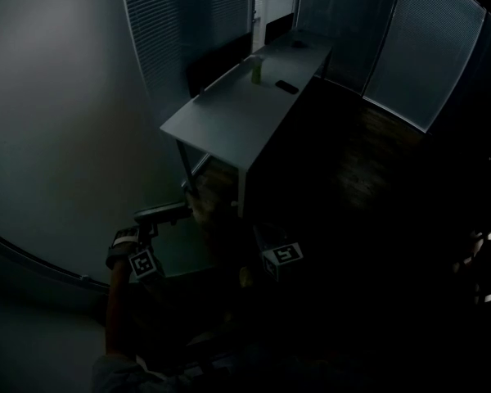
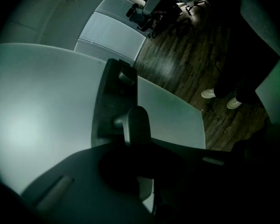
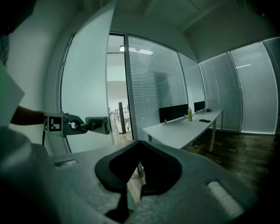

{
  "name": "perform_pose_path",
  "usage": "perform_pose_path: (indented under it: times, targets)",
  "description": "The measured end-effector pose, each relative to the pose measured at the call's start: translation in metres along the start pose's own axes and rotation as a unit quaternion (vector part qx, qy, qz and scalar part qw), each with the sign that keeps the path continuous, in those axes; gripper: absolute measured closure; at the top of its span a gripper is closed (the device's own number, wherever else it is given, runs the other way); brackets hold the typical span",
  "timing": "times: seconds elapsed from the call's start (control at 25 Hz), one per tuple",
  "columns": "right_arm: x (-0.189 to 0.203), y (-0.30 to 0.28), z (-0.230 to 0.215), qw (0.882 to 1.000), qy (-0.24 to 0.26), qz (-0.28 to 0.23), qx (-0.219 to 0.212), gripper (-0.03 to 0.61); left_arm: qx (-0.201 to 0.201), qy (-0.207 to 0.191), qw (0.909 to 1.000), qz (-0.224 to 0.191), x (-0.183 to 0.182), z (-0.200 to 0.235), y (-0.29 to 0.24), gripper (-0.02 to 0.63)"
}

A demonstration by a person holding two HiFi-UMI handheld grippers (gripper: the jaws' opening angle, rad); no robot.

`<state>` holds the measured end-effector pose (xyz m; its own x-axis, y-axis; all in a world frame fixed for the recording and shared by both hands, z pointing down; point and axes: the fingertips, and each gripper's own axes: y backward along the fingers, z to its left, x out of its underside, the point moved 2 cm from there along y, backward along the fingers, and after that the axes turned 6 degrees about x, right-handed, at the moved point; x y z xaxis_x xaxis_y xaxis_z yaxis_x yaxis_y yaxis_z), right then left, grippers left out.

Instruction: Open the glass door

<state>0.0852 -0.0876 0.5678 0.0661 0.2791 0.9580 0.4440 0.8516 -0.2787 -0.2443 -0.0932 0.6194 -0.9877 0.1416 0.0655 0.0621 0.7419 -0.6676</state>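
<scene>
The frosted glass door (image 3: 86, 78) stands ajar, and a lit corridor shows past its edge. A dark lock plate (image 2: 113, 97) on it carries a grey lever handle (image 2: 136, 125). My left gripper (image 2: 139, 164) is shut on that lever, whose end runs in between the jaws. From the right gripper view, the left gripper (image 3: 79, 125) reaches in from the left and holds the handle (image 3: 99, 124). My right gripper (image 3: 133, 190) hangs away from the door, jaws together with nothing in them. In the dim head view, the left gripper (image 1: 159, 218) is at the handle and the right gripper's marker cube (image 1: 282, 255) is beside it.
A long white desk (image 1: 245, 109) stands close behind the door with a green bottle (image 1: 256, 72), a dark phone (image 1: 286, 87) and monitors. Walls with blinds (image 1: 425, 47) enclose the room. Through the glass, a person's white shoes (image 2: 219, 97) stand on the wood floor.
</scene>
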Motion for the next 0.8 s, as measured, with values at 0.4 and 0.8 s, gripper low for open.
perform_pose_path:
  times: [0.4, 0.8]
  targets:
    - [0.018, 0.019, 0.008, 1.000, 0.005, 0.012, 0.005, 0.577, -0.003, -0.010, 0.9999, -0.013, -0.005, -0.022, 0.013, 0.609]
    - [0.018, 0.043, 0.016, 1.000, 0.005, 0.011, 0.006, 0.577, -0.004, -0.017, 0.9996, -0.022, -0.007, -0.033, 0.036, 0.609]
